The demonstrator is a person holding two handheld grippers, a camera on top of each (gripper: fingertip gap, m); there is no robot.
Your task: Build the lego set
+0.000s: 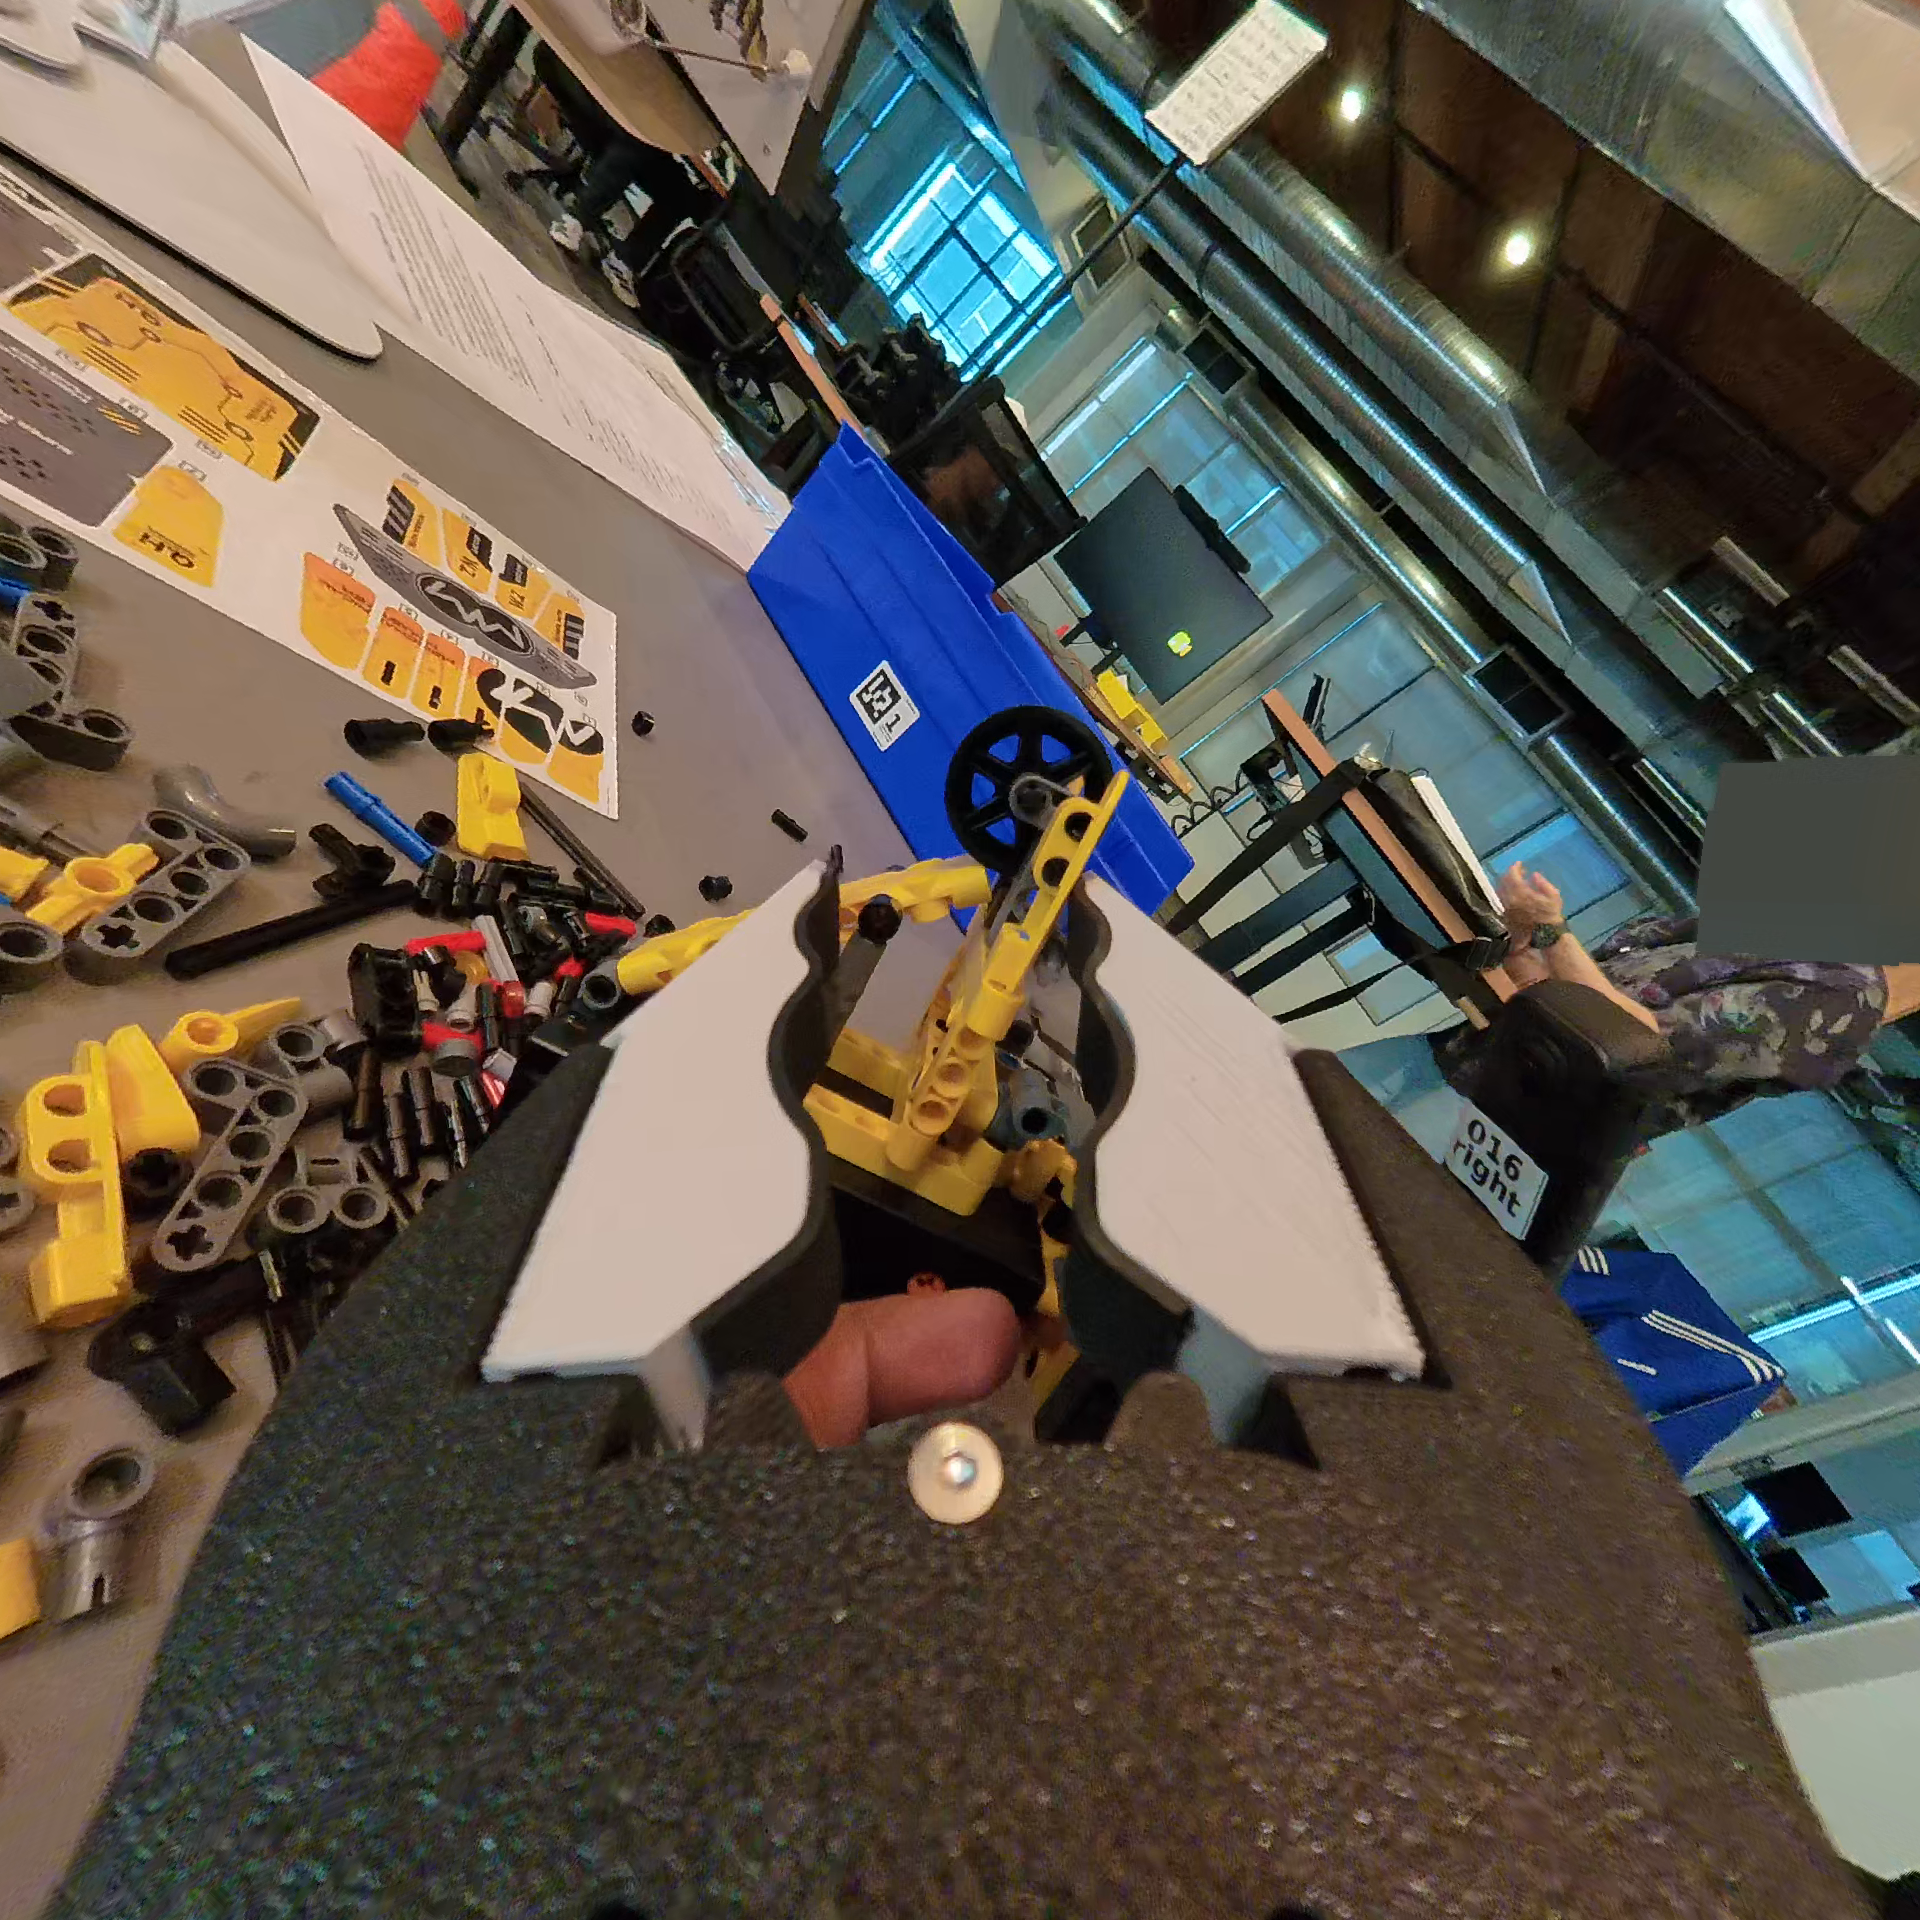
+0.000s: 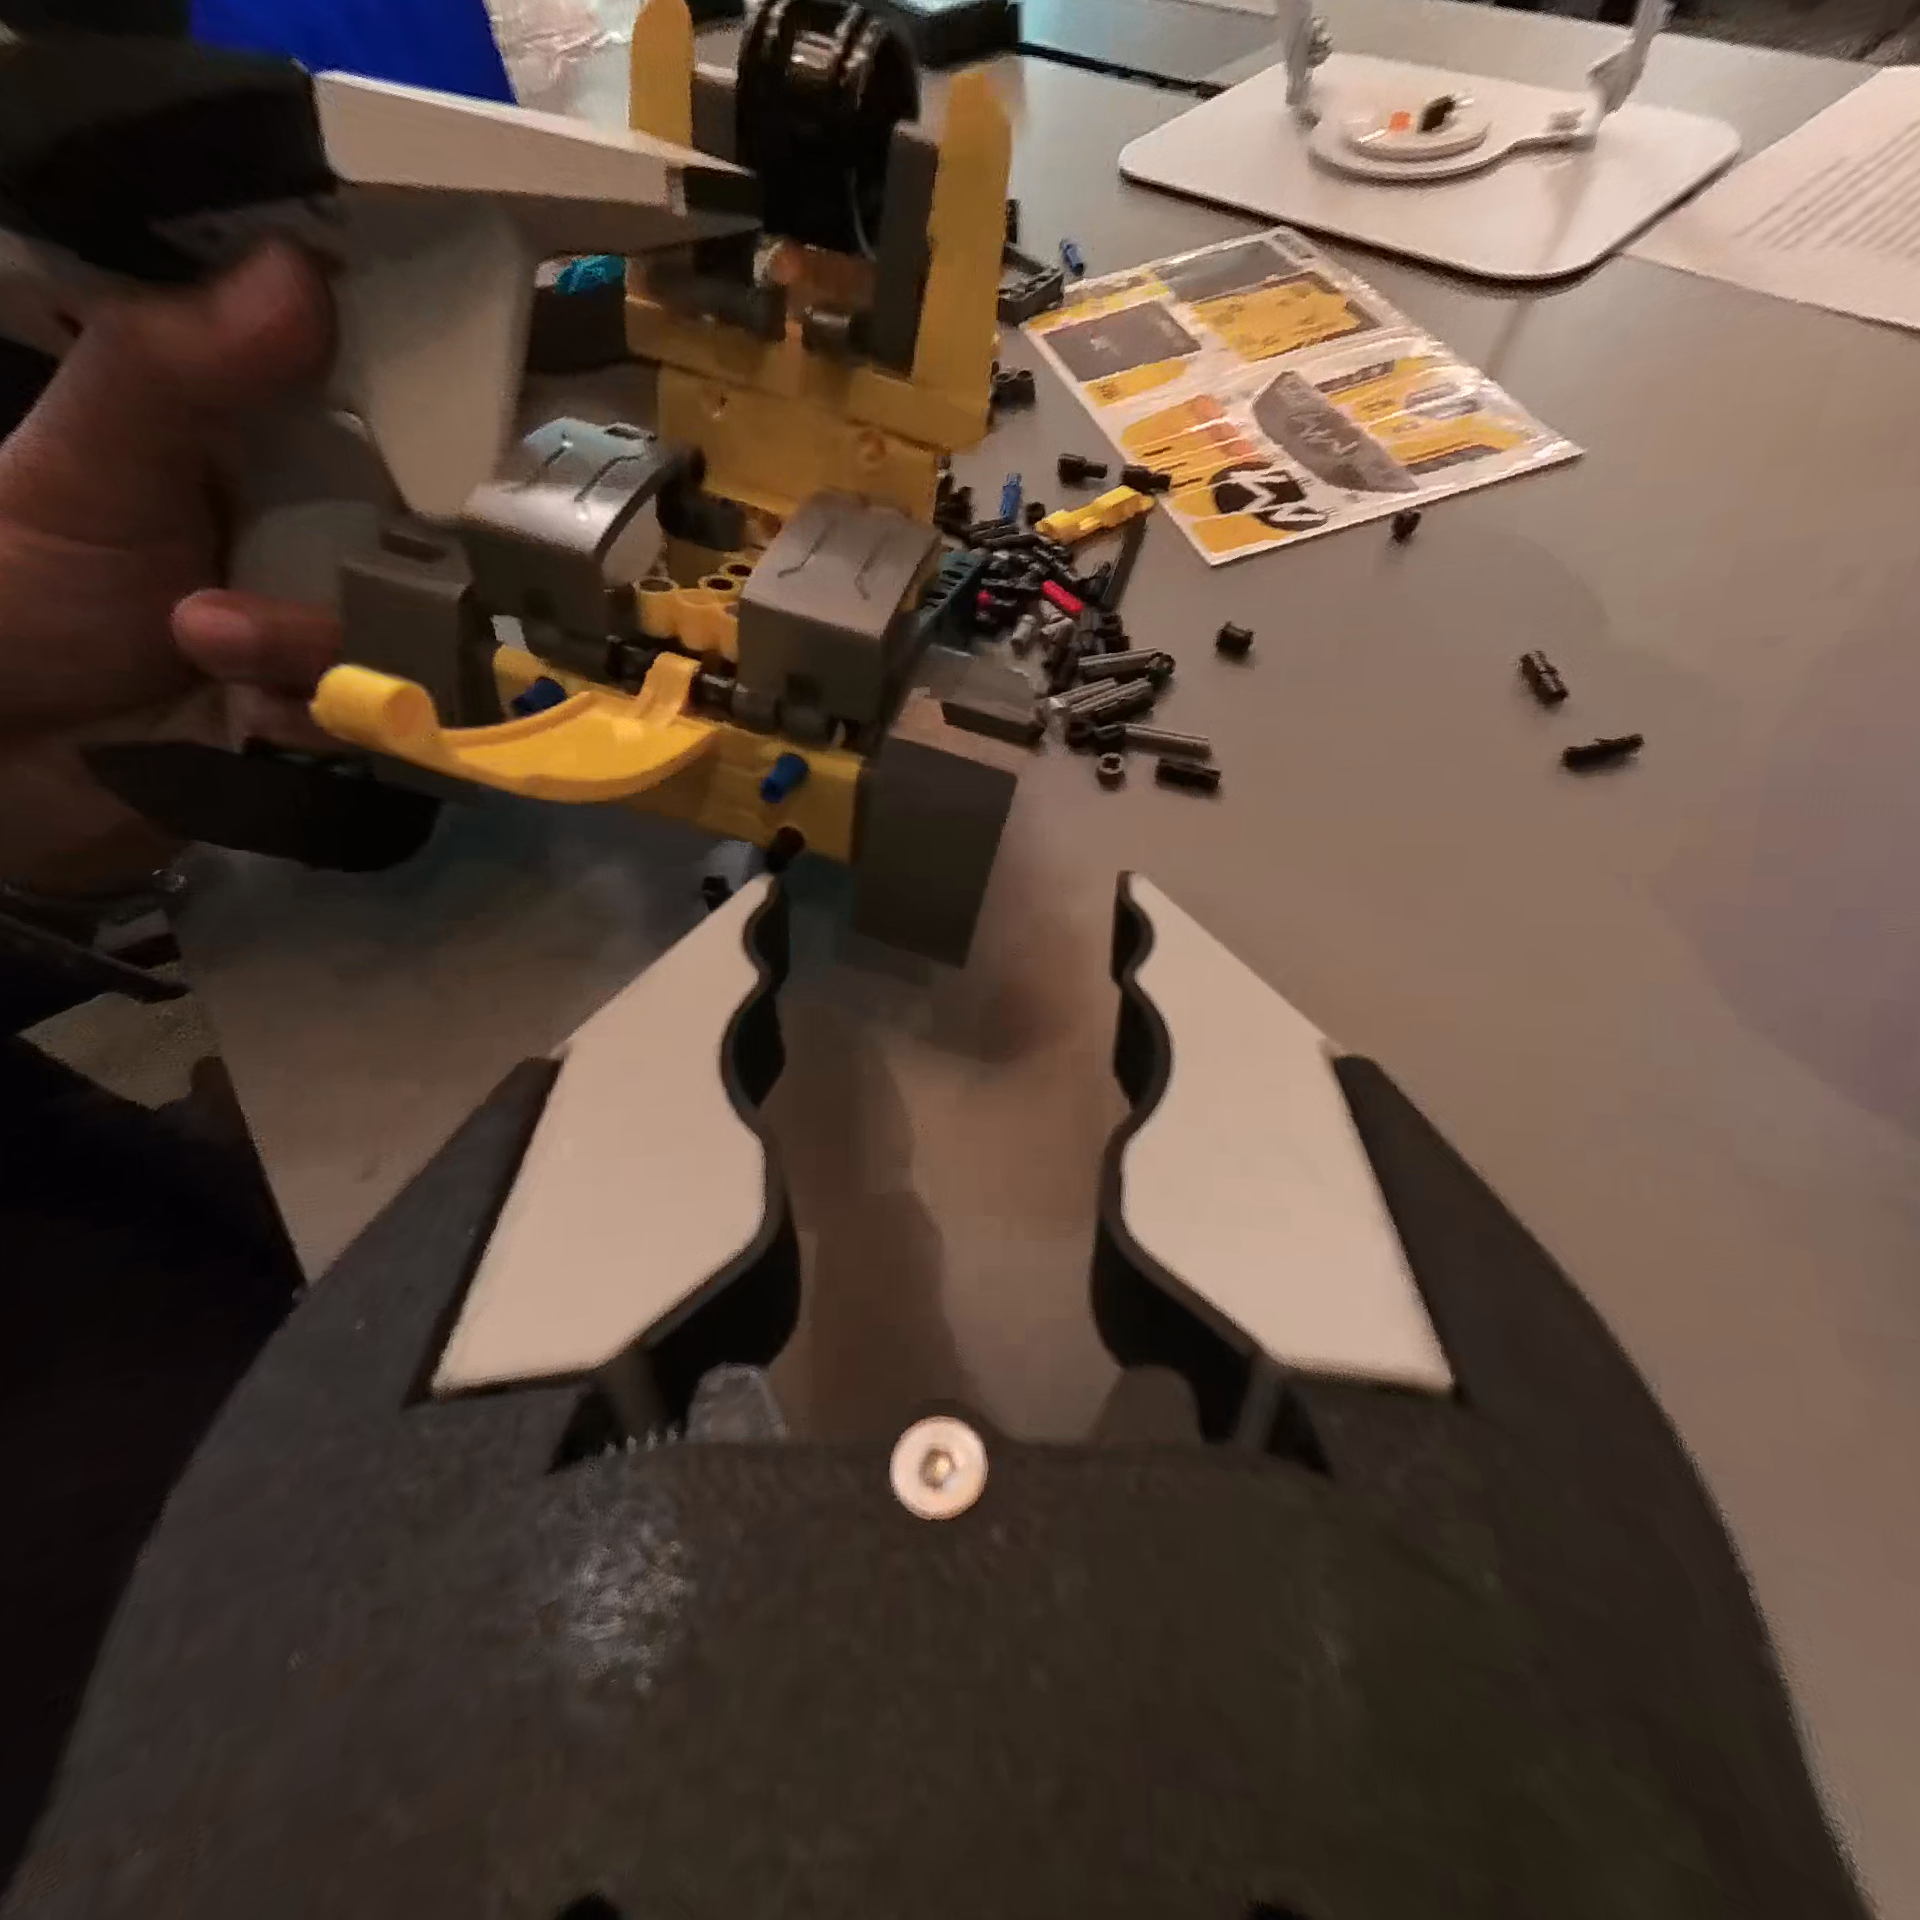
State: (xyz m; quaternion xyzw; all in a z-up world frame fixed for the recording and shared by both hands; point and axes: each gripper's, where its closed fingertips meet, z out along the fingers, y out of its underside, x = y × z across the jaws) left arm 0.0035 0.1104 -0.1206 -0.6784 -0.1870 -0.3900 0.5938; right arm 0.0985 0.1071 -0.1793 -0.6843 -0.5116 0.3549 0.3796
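My left gripper (image 1: 956, 904) is shut on a yellow and grey brick-built vehicle model (image 1: 966, 1081) and holds it off the table, tilted, with its black spoked wheel (image 1: 1023, 795) sticking out past the fingertips. A thumb (image 1: 914, 1361) shows behind the model. In the right wrist view the model (image 2: 790, 416) hangs at upper left, clamped by the left gripper's white fingers (image 2: 520, 156), with a hand (image 2: 135, 499) around it. My right gripper (image 2: 948, 883) is open and empty, its tips just below the model's grey side panel (image 2: 930, 862), above the grey table (image 2: 1455, 935).
Loose black, grey and yellow pieces lie in a pile (image 1: 208, 1091) (image 2: 1081, 644). A yellow sticker sheet (image 1: 312, 551) (image 2: 1299, 395) lies beyond them. A blue bin (image 1: 935, 644), printed paper (image 1: 520, 343) and a white tray with a stand (image 2: 1434, 177) sit farther back. A person (image 1: 1714, 997) sits beyond the table. Spacing between my two grippers at the tips: around 12 centimetres.
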